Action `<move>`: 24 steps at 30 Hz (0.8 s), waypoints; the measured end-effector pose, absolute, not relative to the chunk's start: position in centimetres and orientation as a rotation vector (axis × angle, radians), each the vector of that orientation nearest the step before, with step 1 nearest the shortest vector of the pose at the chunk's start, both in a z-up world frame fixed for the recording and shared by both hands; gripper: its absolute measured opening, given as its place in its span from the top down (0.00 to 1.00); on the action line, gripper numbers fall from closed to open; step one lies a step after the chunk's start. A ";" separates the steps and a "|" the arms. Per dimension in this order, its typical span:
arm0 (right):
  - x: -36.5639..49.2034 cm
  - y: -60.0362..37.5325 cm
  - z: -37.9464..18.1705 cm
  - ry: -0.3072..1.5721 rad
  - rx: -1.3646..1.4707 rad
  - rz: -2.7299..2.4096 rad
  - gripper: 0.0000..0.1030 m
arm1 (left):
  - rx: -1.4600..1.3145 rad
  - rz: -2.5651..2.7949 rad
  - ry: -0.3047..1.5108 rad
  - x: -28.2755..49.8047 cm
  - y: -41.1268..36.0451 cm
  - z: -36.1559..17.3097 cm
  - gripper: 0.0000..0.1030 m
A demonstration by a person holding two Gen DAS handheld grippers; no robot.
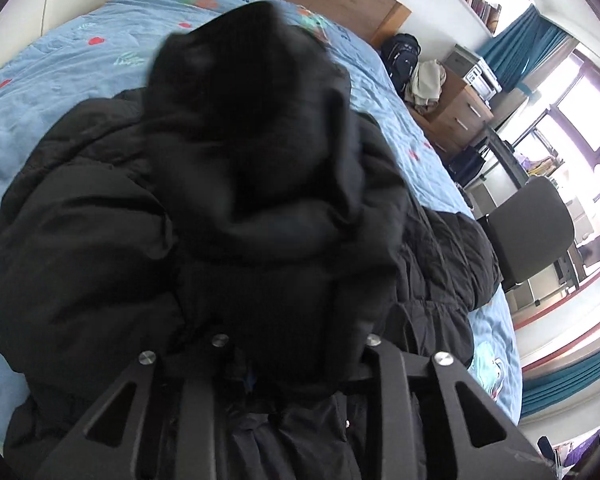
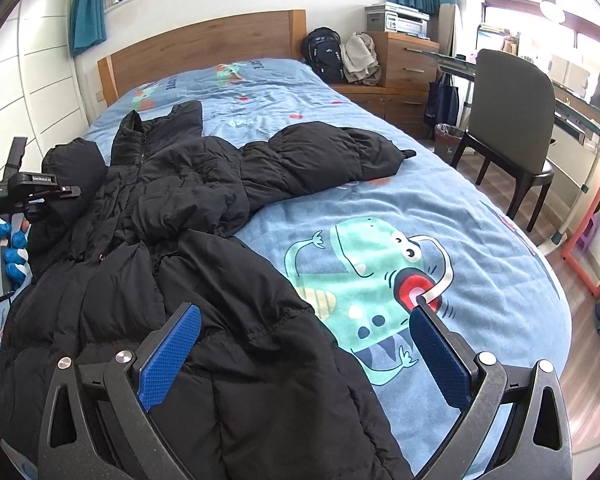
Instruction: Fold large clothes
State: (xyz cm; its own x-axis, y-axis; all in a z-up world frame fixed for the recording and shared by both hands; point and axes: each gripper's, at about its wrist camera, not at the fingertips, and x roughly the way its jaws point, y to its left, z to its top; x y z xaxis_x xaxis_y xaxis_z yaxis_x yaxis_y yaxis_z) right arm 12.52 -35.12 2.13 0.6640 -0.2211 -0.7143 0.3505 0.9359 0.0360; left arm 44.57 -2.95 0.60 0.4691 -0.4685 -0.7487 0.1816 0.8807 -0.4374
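A large black puffer coat (image 2: 172, 208) lies crumpled across the blue dinosaur bed cover (image 2: 460, 208), one sleeve (image 2: 320, 156) stretched to the right. In the left wrist view a bunched, blurred sleeve (image 1: 260, 140) rises right in front of the camera and hides the fingers; only the black linkage (image 1: 384, 368) shows. From the right wrist view, the left gripper (image 2: 73, 191) is held by a blue-gloved hand (image 2: 4, 252) beside the rounded sleeve end (image 2: 74, 164); its grip is unclear. My right gripper (image 2: 306, 306) stands wide open, blue pads (image 2: 172, 356) bare, above the coat's lower edge.
A wooden headboard (image 2: 204, 44) closes the far end of the bed. On the right stand a dark chair (image 2: 508, 120), a drawer unit (image 2: 408, 64) with a printer, a black backpack (image 2: 324, 56) and a waste bin (image 2: 448, 136). Wood floor runs along the bed's right edge.
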 end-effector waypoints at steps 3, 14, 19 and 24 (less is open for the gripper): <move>12.0 -35.6 2.0 0.782 0.188 -0.329 0.01 | -0.304 -0.417 1.039 43.9 -4.8 0.1 0.61; 12.6 -33.7 2.9 0.757 0.166 -0.269 0.01 | -0.270 -0.565 0.988 39.3 -3.1 4.0 0.54; 15.7 -30.1 3.3 0.756 0.135 -0.143 0.01 | -0.180 -0.458 0.954 38.9 1.2 4.9 0.40; 22.8 -23.2 4.0 0.751 0.095 0.076 0.01 | -0.153 -0.290 0.937 41.7 7.1 4.6 0.34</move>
